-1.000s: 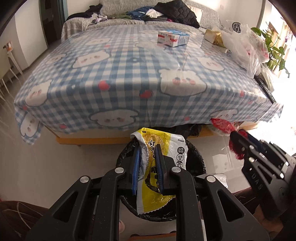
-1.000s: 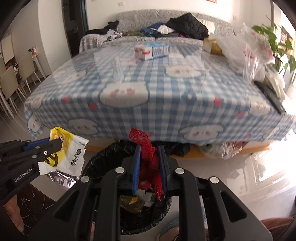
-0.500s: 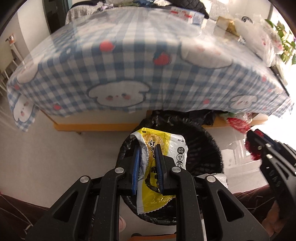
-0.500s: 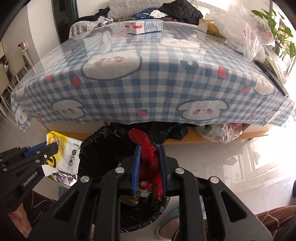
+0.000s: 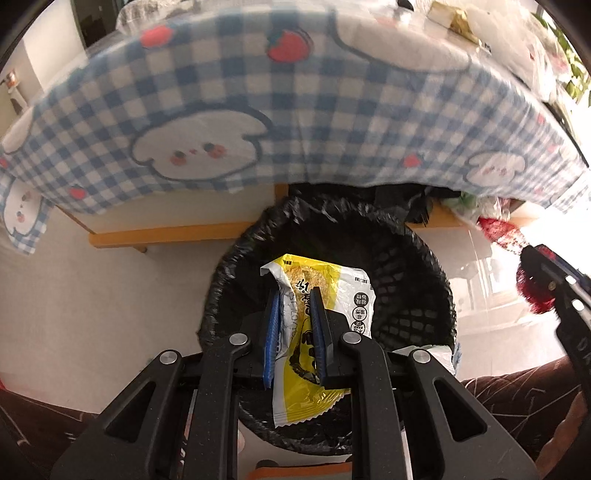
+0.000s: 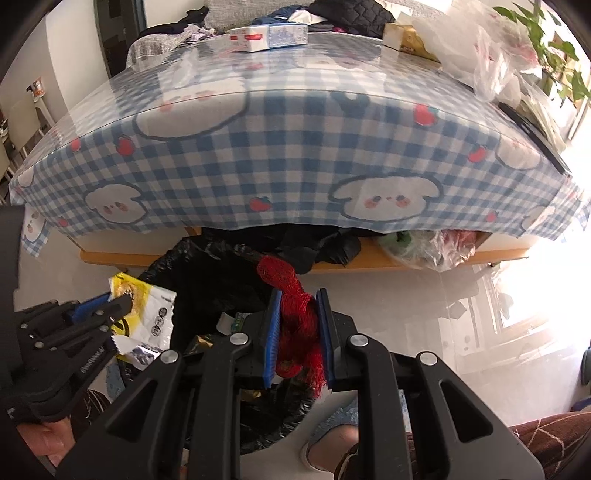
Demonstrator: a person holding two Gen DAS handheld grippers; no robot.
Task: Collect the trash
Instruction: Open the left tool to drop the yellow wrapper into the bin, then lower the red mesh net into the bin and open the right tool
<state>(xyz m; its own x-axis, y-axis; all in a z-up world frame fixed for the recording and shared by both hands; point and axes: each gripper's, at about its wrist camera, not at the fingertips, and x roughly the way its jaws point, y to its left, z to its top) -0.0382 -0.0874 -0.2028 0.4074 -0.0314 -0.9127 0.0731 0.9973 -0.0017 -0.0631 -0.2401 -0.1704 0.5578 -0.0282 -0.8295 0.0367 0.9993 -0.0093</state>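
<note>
A yellow and white snack wrapper (image 5: pixel 314 325) hangs between the blue pads of my left gripper (image 5: pixel 294 295), which is shut on it directly above a bin lined with a black bag (image 5: pixel 413 258). In the right wrist view my right gripper (image 6: pixel 298 293) is shut on a bunched red mesh net (image 6: pixel 295 317) over the same bin (image 6: pixel 207 266), which holds several scraps. The left gripper (image 6: pixel 125 299) with its wrapper (image 6: pixel 155 314) shows at the left there. The right gripper's black finger (image 5: pixel 554 291) with red net (image 5: pixel 532 295) shows at the right of the left wrist view.
A table under a blue checked cloth (image 6: pixel 295 166) stands just behind the bin, with a carton (image 6: pixel 269 35), plastic bags (image 6: pixel 476 48) and a plant on it. Bags (image 6: pixel 432 247) lie on the shelf below. A person's foot (image 6: pixel 332 443) is beside the bin.
Both grippers have sunk toward the bin, still holding wrapper and net. The table top has slid up out of the left wrist view and the bin's mouth looks larger.
</note>
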